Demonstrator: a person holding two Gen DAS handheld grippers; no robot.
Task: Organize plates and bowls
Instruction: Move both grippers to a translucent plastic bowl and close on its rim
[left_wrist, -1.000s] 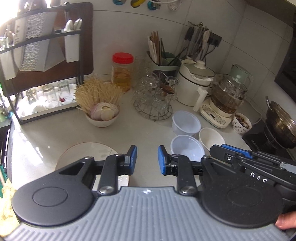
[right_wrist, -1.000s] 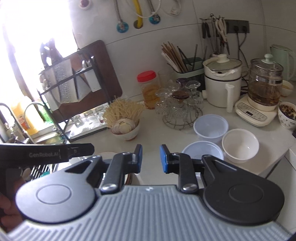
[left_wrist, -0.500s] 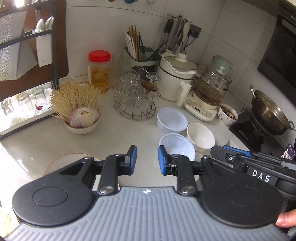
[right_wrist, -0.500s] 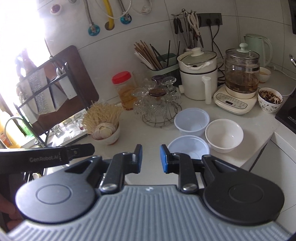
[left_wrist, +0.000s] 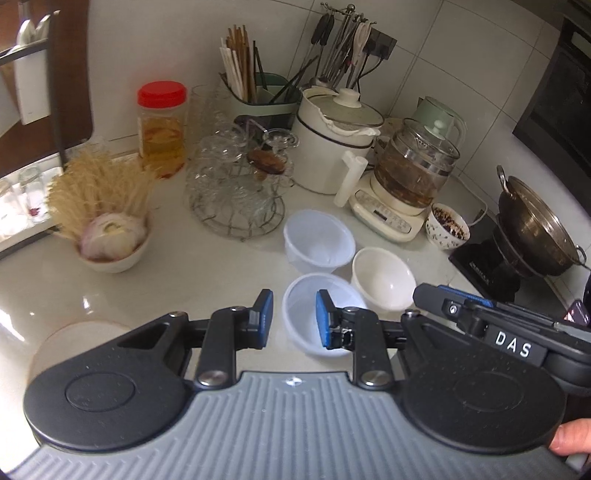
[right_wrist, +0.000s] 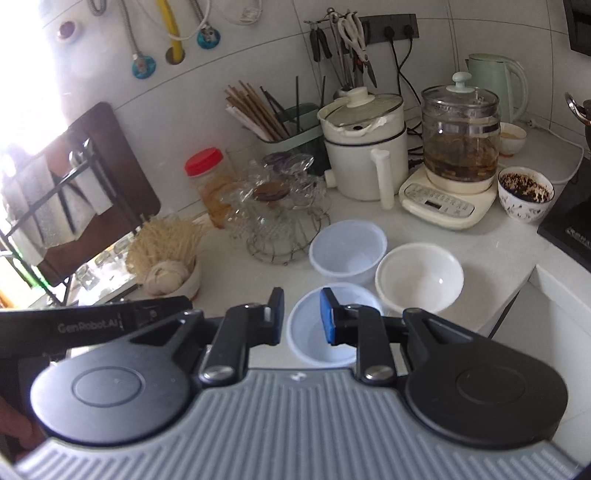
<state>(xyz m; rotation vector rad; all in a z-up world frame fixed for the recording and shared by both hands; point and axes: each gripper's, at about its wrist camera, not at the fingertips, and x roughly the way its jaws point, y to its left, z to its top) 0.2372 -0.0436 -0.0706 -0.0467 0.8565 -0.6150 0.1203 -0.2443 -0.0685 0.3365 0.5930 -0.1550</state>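
Three empty bowls stand together on the white counter: a near translucent bowl (left_wrist: 306, 314) (right_wrist: 314, 332), a far translucent bowl (left_wrist: 317, 240) (right_wrist: 347, 247) and a white bowl (left_wrist: 384, 275) (right_wrist: 419, 277). A pale plate (left_wrist: 74, 339) lies at the front left. My left gripper (left_wrist: 291, 315) is open and empty, its fingers over the near bowl's rim. My right gripper (right_wrist: 302, 314) is open and empty, above the same bowl.
A bowl of noodles and garlic (left_wrist: 107, 229) stands left. A wire rack of glasses (left_wrist: 236, 192), a red-lidded jar (left_wrist: 162, 125), a white pot (left_wrist: 332, 144), a glass kettle (left_wrist: 413, 173) and a patterned bowl (left_wrist: 447, 225) line the back. A wok (left_wrist: 535, 229) sits right.
Both grippers have moved rightward and closer to the three bowls, so the near translucent bowl now lies between the fingers. Both stay open and empty.
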